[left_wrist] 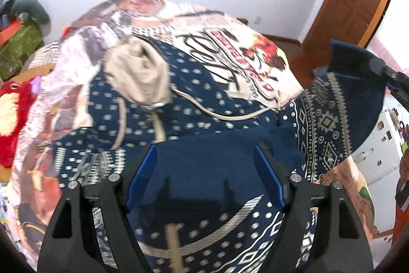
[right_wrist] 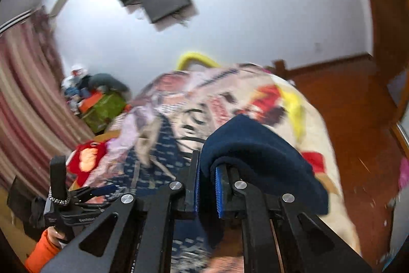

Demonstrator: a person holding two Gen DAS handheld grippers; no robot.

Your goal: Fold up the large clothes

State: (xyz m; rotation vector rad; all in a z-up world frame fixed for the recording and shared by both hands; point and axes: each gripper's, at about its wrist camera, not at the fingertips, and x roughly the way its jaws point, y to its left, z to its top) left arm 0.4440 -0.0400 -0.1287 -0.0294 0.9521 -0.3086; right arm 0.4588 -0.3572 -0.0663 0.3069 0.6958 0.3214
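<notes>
navy patterned hoodie [left_wrist: 194,104] lies spread on the printed bedspread [left_wrist: 46,83], hood and beige lining [left_wrist: 138,73] toward the far end, drawcord [left_wrist: 230,115] trailing loose across the chest. right gripper [right_wrist: 207,188] clenched on a thick navy fold of the garment, cloth bunched over and draped past the right-hand finger; in the left wrist view that same corner hangs raised at the right edge. left gripper [left_wrist: 204,175] stands wide, blue pads [left_wrist: 143,175] either side of the navy hem, but whether they press on the cloth i cannot tell. risks, as judgement: if the left side is not truly held, one corner rises alone and the fold goes skewed. the bulky pinch on the right may creep out under the garment's weight. the loose drawcord could snag or get folded inside. the bedspread is rumpled and may drag along.
</notes>
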